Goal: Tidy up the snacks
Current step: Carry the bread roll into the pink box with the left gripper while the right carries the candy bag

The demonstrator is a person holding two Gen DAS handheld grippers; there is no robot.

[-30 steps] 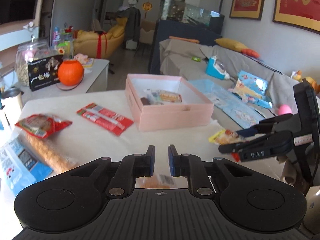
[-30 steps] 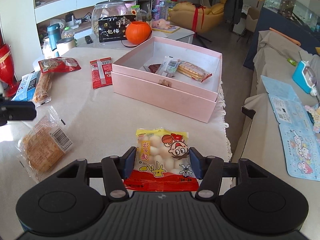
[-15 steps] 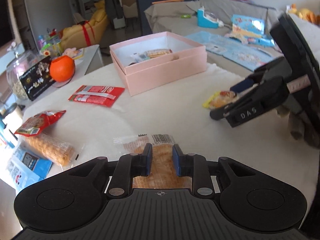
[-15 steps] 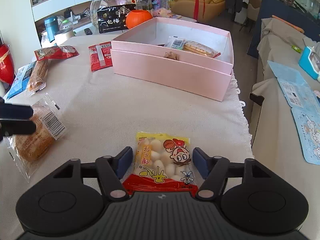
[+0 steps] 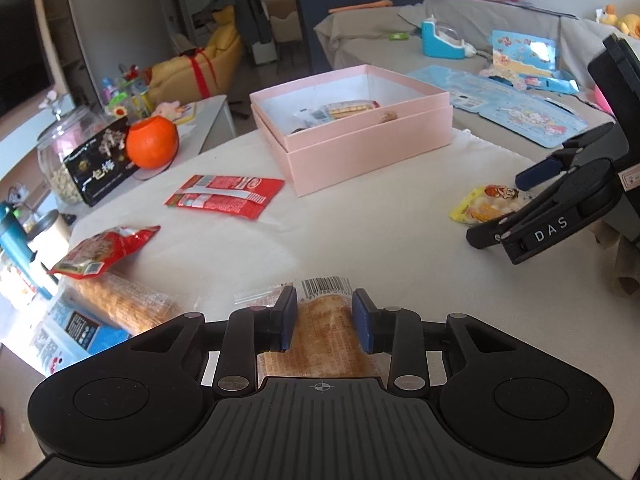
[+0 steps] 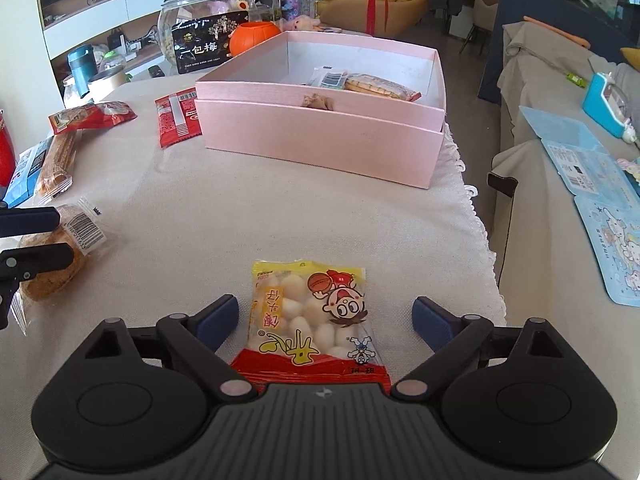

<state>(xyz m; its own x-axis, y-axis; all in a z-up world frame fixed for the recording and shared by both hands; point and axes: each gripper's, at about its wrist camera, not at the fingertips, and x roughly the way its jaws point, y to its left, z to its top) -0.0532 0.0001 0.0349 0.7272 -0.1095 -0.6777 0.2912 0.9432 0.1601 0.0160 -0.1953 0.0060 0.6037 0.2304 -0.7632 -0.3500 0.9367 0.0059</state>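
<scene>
A pink box (image 5: pixel 362 148) (image 6: pixel 320 136) stands open on the table with a few snacks inside. My left gripper (image 5: pixel 325 320) is partly open around a clear-wrapped brown pastry (image 5: pixel 324 344), which lies on the cloth; the pastry also shows in the right wrist view (image 6: pixel 60 256). My right gripper (image 6: pixel 324 318) is wide open, its jaws apart from a yellow-and-red bag of white candies (image 6: pixel 312 320) lying between them; the bag also shows in the left wrist view (image 5: pixel 486 204). The right gripper itself appears in the left wrist view (image 5: pixel 532 204).
A flat red packet (image 5: pixel 224 196), a red bag (image 5: pixel 100 252), a long wrapped biscuit (image 5: pixel 120 304) and a blue packet (image 5: pixel 68 332) lie on the left of the table. An orange ball (image 5: pixel 152 142), black box (image 5: pixel 102 164) and glass jar (image 6: pixel 192 28) stand behind. The table edge with fringe (image 6: pixel 476 216) runs on the right.
My left gripper dropped down to the pastry and opened around it. My right gripper opened wide, releasing the candy bag, and lowered toward the table.
</scene>
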